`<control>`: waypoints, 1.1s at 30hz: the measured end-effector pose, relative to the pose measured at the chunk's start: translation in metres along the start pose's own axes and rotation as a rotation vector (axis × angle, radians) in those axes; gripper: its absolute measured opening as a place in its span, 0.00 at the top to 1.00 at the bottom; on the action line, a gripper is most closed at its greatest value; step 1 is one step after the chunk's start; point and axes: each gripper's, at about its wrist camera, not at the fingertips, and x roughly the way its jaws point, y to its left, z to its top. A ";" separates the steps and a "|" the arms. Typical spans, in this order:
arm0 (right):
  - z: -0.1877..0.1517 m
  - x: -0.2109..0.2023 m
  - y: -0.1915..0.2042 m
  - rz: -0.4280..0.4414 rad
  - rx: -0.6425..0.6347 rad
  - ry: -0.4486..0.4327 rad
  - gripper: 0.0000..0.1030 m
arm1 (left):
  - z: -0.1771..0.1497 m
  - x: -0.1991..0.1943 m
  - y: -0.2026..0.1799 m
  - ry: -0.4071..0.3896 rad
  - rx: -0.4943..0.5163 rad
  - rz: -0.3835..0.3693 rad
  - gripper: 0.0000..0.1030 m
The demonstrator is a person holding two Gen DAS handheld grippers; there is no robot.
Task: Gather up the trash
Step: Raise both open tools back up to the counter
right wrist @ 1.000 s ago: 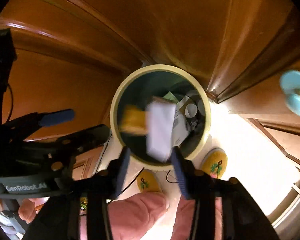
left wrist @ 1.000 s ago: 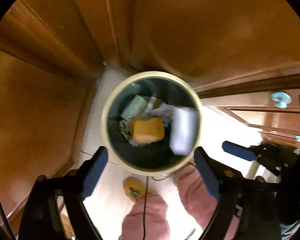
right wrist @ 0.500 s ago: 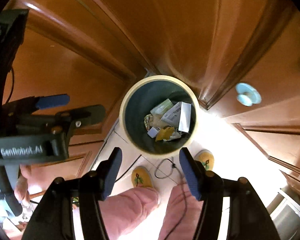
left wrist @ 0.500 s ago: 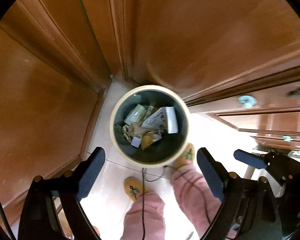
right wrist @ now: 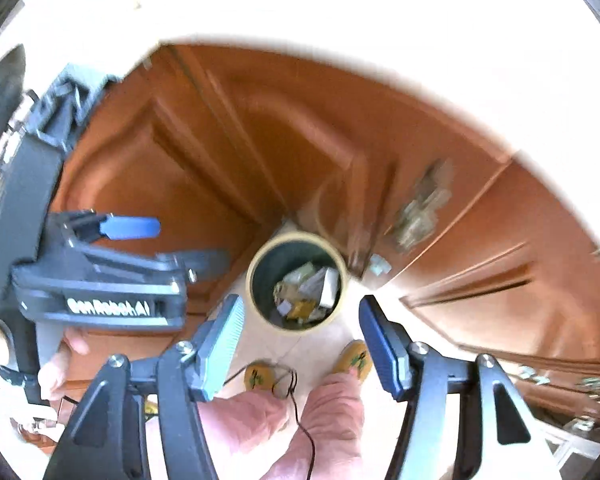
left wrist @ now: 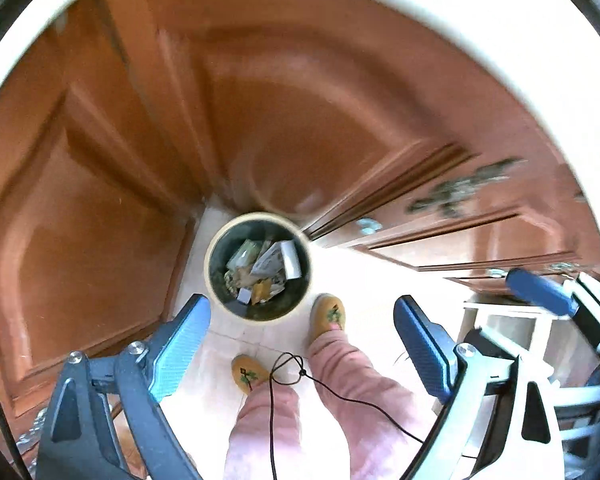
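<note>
A round bin with a cream rim (left wrist: 210,268) stands on the pale floor in a corner of wooden cabinets, far below both grippers. Paper and packet trash (left wrist: 264,268) lies inside it, among it a white box (left wrist: 292,264) and a small orange piece. My left gripper (left wrist: 300,308) points down, open, with nothing between its blue pads. In the right wrist view the bin (right wrist: 256,276) shows its trash (right wrist: 308,288), and my right gripper (right wrist: 302,306) is open and empty above it. The left gripper's body (right wrist: 100,296) fills that view's left side.
Brown cabinet doors (left wrist: 100,200) wall in the bin on the left and behind. A white countertop edge (left wrist: 500,60) curves overhead. The person's pink trouser legs (left wrist: 352,380), yellow slippers (left wrist: 328,316) and a black cord (left wrist: 284,364) are just in front of the bin.
Both grippers have risen well above the bin, which looks much smaller now. The white box and orange packet, falling a second ago, lie in the bin. The right jaws have widened.
</note>
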 end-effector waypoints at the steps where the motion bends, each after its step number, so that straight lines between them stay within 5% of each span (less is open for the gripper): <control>1: 0.005 -0.017 -0.001 -0.008 -0.003 -0.025 0.42 | 0.002 -0.010 -0.006 -0.008 0.013 -0.007 0.11; 9: 0.051 -0.119 -0.028 -0.075 0.035 -0.165 0.42 | 0.044 -0.098 -0.062 -0.136 0.099 -0.032 0.11; 18: 0.136 -0.187 -0.082 -0.121 0.037 -0.290 0.42 | 0.136 -0.181 -0.114 -0.318 0.178 -0.001 0.11; 26: 0.240 -0.200 -0.134 -0.069 0.024 -0.336 0.42 | 0.247 -0.197 -0.124 -0.325 0.118 0.052 0.11; 33: 0.331 -0.165 -0.176 -0.088 0.069 -0.346 0.42 | 0.342 -0.158 -0.091 -0.285 -0.088 0.076 0.12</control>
